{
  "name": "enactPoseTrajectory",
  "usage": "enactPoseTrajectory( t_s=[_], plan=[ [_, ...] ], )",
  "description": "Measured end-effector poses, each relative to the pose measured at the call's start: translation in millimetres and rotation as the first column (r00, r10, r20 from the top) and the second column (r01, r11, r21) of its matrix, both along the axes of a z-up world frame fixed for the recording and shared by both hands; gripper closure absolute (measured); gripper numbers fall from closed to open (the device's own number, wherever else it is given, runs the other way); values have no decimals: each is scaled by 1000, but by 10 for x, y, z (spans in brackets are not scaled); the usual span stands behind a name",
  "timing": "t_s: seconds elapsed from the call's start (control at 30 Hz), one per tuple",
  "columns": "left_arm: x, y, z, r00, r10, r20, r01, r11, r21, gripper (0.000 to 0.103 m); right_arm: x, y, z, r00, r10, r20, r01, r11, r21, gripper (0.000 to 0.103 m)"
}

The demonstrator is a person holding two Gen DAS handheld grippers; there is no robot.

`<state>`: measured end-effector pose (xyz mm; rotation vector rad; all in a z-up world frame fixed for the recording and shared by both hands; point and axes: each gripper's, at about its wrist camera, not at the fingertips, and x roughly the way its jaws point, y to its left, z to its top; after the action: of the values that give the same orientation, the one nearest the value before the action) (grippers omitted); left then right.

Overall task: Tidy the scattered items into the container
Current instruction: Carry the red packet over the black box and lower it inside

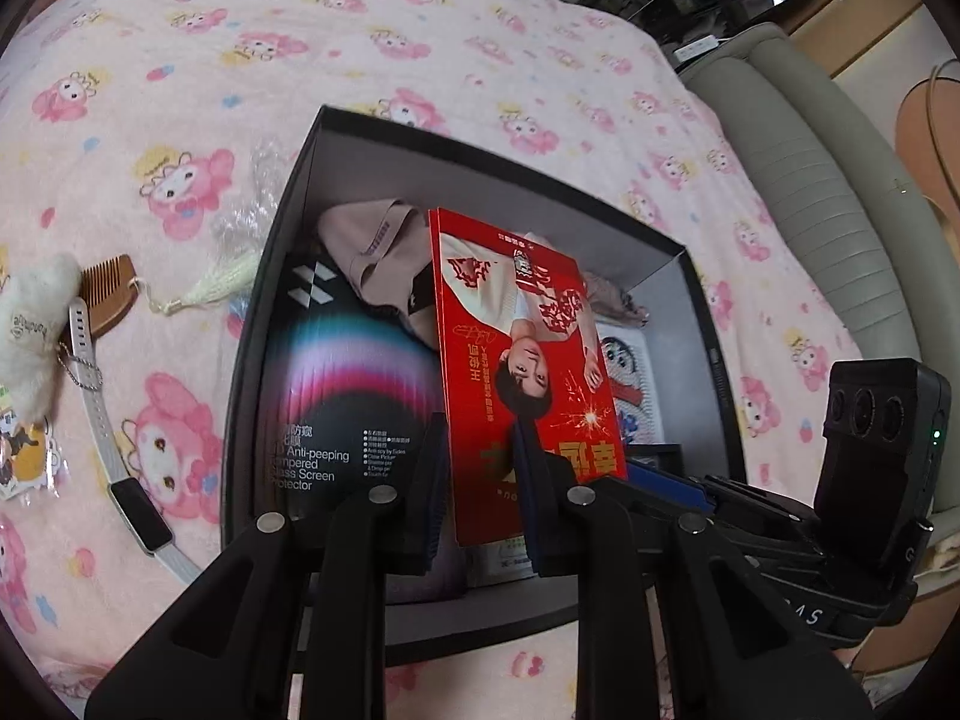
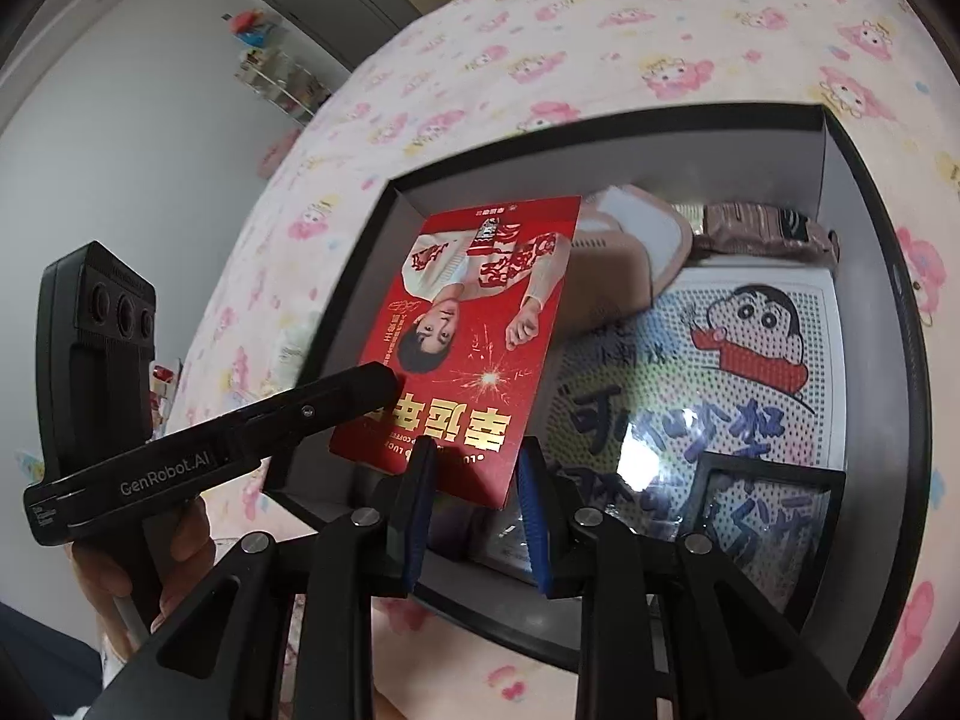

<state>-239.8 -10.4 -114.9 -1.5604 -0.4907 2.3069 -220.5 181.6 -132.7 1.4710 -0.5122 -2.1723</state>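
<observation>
Right up against both lenses are the black linkages, and in both views the blue-padded jaws sit either side of the bottom edge of a red packet [image 1: 516,360]. From the left camera the left gripper [image 1: 480,480] looks closed onto it. The right gripper [image 2: 474,480] frames the same edge, but whether its pads actually touch I can't tell (fisheye makes it murky).

For the step itself, I'd say lower the packet flat into the black box [image 1: 282,222], let go only once it's resting on the stuff below, and keep it clear of the walls so it doesn't wedge upright.

Going left to right on the bed: a fluffy white keychain [image 1: 30,330], a wooden comb [image 1: 111,291], a white smartwatch [image 1: 120,462] and a cream tassel [image 1: 210,285] are still outside, so my guess is we're partway.

Inside the box: a screen protector pack [image 1: 336,408], some beige cloth [image 1: 372,252], a cartoon bead board [image 2: 720,372], brown socks [image 2: 762,231].
</observation>
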Motion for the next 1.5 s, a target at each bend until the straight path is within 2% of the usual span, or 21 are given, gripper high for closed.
enactPoseTrajectory(
  t_s=[0.3,0.63,0.77,0.87,0.97,1.0,1.07,1.23,1.37,1.5],
  plan=[
    [9,23,-155,999,1,48,1,999,-34,81,7,-41,-123,999,-5,45,4,1000,24,80],
    [57,89,-348,996,14,85,-4,993,-114,80,-21,-171,-352,995,17,101,-26,995,95,80],
    [36,137,-359,996,8,90,7,986,-168,79,-63,-208,-431,993,20,119,-33,994,109,79],
    [17,238,-426,994,-19,111,46,969,-243,74,-83,-229,-493,991,21,132,-36,993,111,79],
    [-11,250,-439,992,-20,126,52,964,-261,72,-83,-218,-503,991,19,135,-34,994,108,80],
    [-20,270,-436,992,-20,128,57,956,-288,72,-83,-215,-502,991,20,135,-34,994,105,80],
    [-26,320,-430,992,-20,124,64,931,-360,72,-84,-218,-493,991,22,133,-37,993,108,80],
    [12,353,-377,993,-12,116,62,899,-434,72,-60,-219,-415,994,20,107,-37,987,154,80],
    [37,367,-333,994,-3,106,52,883,-466,71,-19,-156,-257,999,-3,51,-9,973,232,78],
    [91,357,-94,1000,8,-8,-11,894,-449,69,-40,1,-175,998,-64,9,60,966,252,74]
  ],
)
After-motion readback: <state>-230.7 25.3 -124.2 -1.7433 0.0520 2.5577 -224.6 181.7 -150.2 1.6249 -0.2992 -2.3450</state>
